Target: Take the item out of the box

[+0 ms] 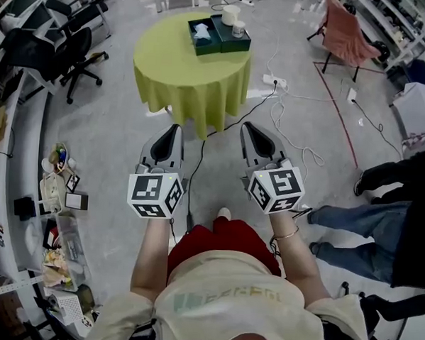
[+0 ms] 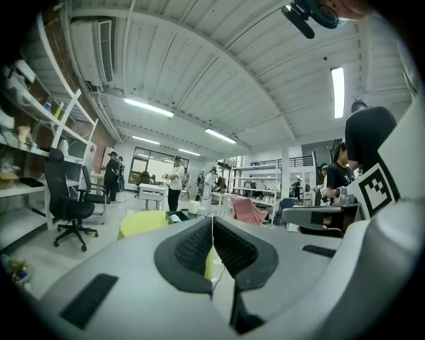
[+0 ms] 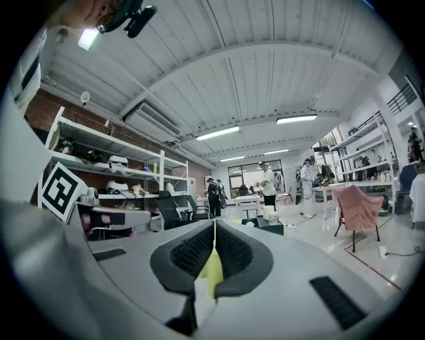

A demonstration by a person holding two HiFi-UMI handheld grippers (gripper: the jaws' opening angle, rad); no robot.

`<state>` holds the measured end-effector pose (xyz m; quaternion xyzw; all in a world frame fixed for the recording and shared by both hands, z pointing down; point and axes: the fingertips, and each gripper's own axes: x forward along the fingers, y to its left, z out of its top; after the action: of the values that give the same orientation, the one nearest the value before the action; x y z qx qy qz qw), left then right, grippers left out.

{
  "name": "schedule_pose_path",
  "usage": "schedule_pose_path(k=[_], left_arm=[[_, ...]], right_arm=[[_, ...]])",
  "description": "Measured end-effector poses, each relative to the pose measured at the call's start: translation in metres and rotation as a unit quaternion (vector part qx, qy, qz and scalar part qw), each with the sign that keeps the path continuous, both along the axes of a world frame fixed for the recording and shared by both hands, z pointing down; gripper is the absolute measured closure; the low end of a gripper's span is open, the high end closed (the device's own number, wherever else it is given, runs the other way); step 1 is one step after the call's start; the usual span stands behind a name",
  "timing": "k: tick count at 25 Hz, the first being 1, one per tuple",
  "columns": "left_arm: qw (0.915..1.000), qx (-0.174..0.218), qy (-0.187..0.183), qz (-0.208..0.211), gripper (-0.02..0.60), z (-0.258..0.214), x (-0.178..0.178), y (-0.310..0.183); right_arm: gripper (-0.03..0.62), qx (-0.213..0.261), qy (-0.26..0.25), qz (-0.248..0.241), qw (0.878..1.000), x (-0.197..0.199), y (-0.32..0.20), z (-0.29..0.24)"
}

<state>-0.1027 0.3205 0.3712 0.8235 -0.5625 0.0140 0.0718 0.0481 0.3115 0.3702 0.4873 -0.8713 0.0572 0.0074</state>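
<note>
A round table (image 1: 191,72) under a yellow-green cloth stands ahead of me on the floor. On its far side lie dark green boxes (image 1: 218,35); one is open with a pale item (image 1: 202,33) inside, and a white cup (image 1: 230,14) stands by them. My left gripper (image 1: 175,130) and right gripper (image 1: 248,127) hang side by side in the air, short of the table. Both are shut with nothing between the jaws. In the left gripper view the left gripper (image 2: 212,220) points at the table (image 2: 141,223). The right gripper (image 3: 214,224) points toward the boxes (image 3: 269,228).
Black office chairs (image 1: 71,50) stand at the left, and a pink-draped chair (image 1: 346,32) at the back right. Cables and a power strip (image 1: 274,81) lie on the floor beside the table. A seated person's legs (image 1: 355,223) are at the right. A cluttered shelf (image 1: 58,193) runs along the left.
</note>
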Motion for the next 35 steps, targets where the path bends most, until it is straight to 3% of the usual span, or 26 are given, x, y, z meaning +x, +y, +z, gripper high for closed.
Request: schedule_pose_path(k=[15,35], left_arm=[[0.9996,0.018,-0.001,-0.023,0.555,-0.014,0.045,-0.041],[0.9995,0.013,-0.003,-0.028,0.555,-0.015,0.057,-0.098]], right_arm=[[0.557,0.003,-0.004,-0.002,1.000,0.054,-0.040,-0.004],[0.557,0.001,-0.010,-0.008,1.000,0.065,-0.101,-0.008]])
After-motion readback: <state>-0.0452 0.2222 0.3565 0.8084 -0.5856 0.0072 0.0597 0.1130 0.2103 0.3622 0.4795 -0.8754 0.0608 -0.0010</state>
